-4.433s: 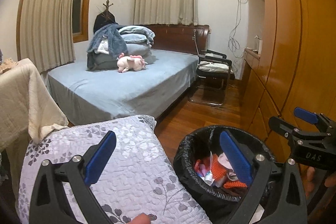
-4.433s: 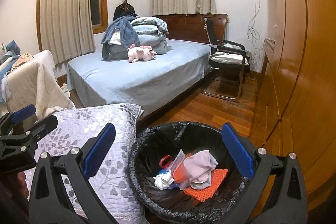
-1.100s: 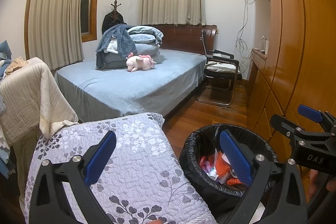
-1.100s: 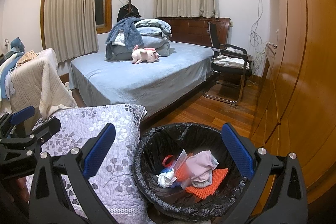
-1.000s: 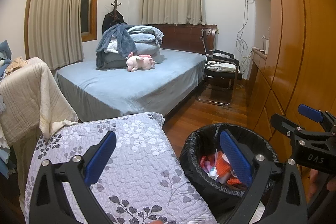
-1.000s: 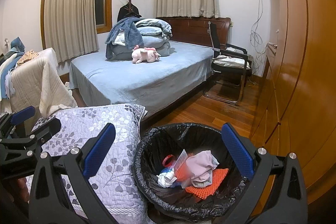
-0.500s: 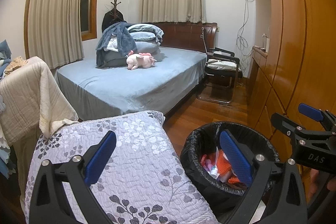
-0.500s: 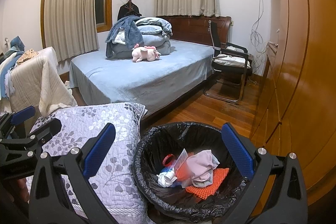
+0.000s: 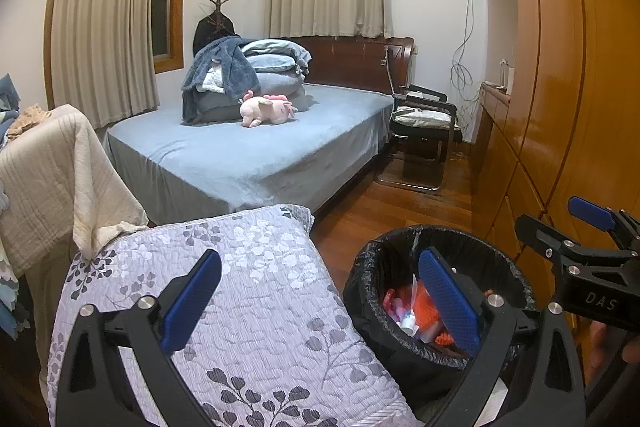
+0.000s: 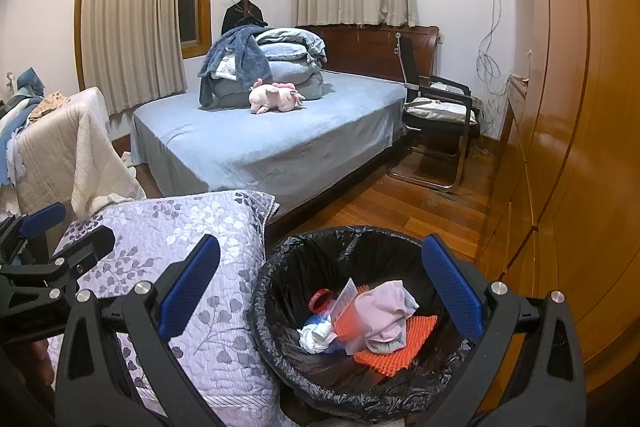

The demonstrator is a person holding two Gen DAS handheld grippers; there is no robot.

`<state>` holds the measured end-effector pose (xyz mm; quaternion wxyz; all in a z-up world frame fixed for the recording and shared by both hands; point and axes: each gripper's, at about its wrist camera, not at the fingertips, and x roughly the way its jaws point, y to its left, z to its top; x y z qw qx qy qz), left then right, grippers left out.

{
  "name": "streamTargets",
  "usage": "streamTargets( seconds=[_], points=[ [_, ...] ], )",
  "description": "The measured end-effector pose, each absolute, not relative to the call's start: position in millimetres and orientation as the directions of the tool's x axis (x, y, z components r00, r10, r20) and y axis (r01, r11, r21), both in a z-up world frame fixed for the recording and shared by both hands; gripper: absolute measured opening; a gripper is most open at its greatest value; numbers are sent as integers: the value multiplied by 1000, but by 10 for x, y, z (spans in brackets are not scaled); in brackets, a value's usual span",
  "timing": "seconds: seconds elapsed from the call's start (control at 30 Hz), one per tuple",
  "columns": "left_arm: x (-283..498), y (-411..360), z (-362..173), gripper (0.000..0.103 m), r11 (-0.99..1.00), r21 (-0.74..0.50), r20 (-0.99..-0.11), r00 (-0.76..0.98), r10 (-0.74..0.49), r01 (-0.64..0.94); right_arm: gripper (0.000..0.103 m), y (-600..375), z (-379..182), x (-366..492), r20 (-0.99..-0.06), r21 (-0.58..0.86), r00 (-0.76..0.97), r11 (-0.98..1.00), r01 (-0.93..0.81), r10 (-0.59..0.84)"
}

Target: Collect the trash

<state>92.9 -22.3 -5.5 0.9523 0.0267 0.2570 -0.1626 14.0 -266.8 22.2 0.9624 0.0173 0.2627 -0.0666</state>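
Trash is already sitting in the black-lined bin, right under us: a pale crumpled cloth, an orange ridged sheet, a red ring, a white scrunched wad. We've got the right claw hanging over the bin's mouth, jaws wide apart, nothing between them. Our left claw is spread just as wide and just as empty, one finger over the quilted floral cover, the other over the bin's near rim.

So we'd call the collecting largely done, or between rounds: we spot no loose rubbish on that cover or on the wooden floor beyond. What's left, we'd guess, is scanning for more or tying off the liner.

Further out, the blue bed carries a pink plush toy and stacked bedding, none of it reading as rubbish.

Plenty escapes us: the bin's bottom is buried, its near side is cut off by our claws, and the floor behind the draped beige cloth is hidden.
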Motion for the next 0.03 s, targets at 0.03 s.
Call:
streamTargets(
  seconds=[0.03],
  points=[
    [916, -211, -60, 97, 946, -34, -499, 815, -296, 323, 98, -2676, 207, 144, -509, -1, 852, 990, 138, -119]
  ],
)
